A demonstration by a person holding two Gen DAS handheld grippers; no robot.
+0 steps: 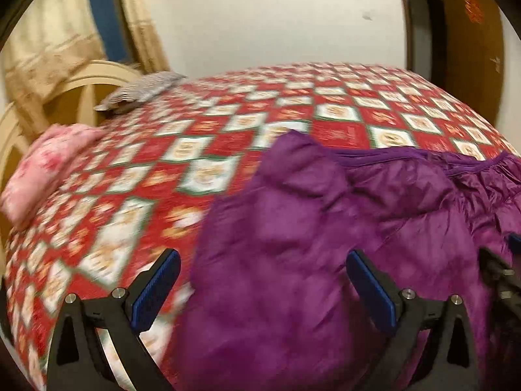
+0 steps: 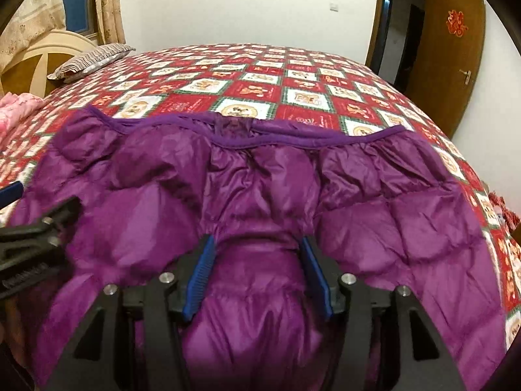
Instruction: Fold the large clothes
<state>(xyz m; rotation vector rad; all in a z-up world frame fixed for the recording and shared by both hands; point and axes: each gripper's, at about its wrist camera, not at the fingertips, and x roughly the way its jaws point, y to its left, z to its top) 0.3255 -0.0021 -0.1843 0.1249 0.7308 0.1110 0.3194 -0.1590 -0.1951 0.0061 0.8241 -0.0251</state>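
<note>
- The right gripper [image 2: 257,257] is seen clenched on a bunched fold of the purple down jacket [image 2: 374,228], puffed fabric being pinched between its two blue pads [image 2: 200,273].
- The left gripper [image 1: 263,270] is seen with its jaws spread wide; nothing is held, and the jacket's [image 1: 293,260] left edge lies beneath the gap between its fingers.
- In the right wrist view the left gripper [image 2: 35,224] is found at nine o'clock, over the jacket's left side.
- One jacket is counted, spread on the red checked bedspread [image 2: 260,81]; its trimmed edge [image 2: 293,138] runs across at twelve o'clock from the right gripper.
- Open bedspread is left beyond that edge toward twelve o'clock, and toward nine to eleven o'clock in the left wrist view.
- Two pillows are counted near the cream headboard [image 2: 49,40] at ten o'clock: one striped [image 2: 94,57], one pink [image 1: 49,159].
- No containers are seen.
- One brown door [image 2: 452,58] stands at two o'clock, past the bed's far corner.
</note>
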